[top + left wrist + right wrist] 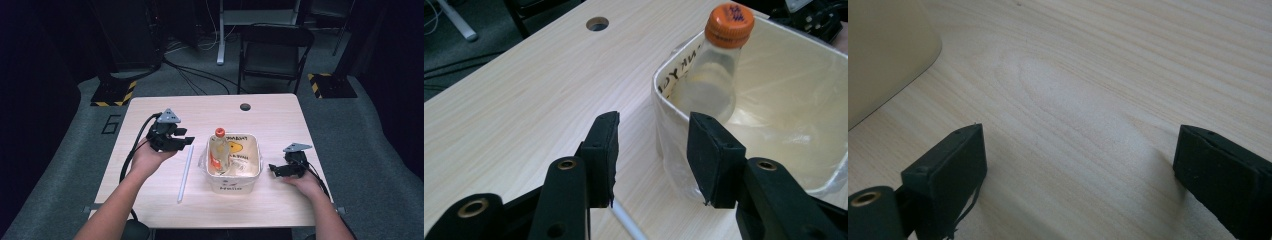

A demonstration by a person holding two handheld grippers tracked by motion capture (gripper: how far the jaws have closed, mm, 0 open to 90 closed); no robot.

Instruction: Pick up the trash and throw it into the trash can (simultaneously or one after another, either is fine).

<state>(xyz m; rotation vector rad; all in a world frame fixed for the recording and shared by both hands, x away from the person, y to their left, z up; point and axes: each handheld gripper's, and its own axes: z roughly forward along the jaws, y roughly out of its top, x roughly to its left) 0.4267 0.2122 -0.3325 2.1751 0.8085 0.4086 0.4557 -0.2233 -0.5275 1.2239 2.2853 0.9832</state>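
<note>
A clear plastic bottle with an orange cap (219,150) is seen leaning inside a square white tub lined with a thin plastic bag (252,176) in the middle of the pale wooden table (270,117). The left gripper (186,141) is held just left of the tub, with its jaws partly open and nothing held. A long white straw (185,174) is laid below it. The right gripper (274,169) is kept low by the tub's right side, opened wide and empty
</note>
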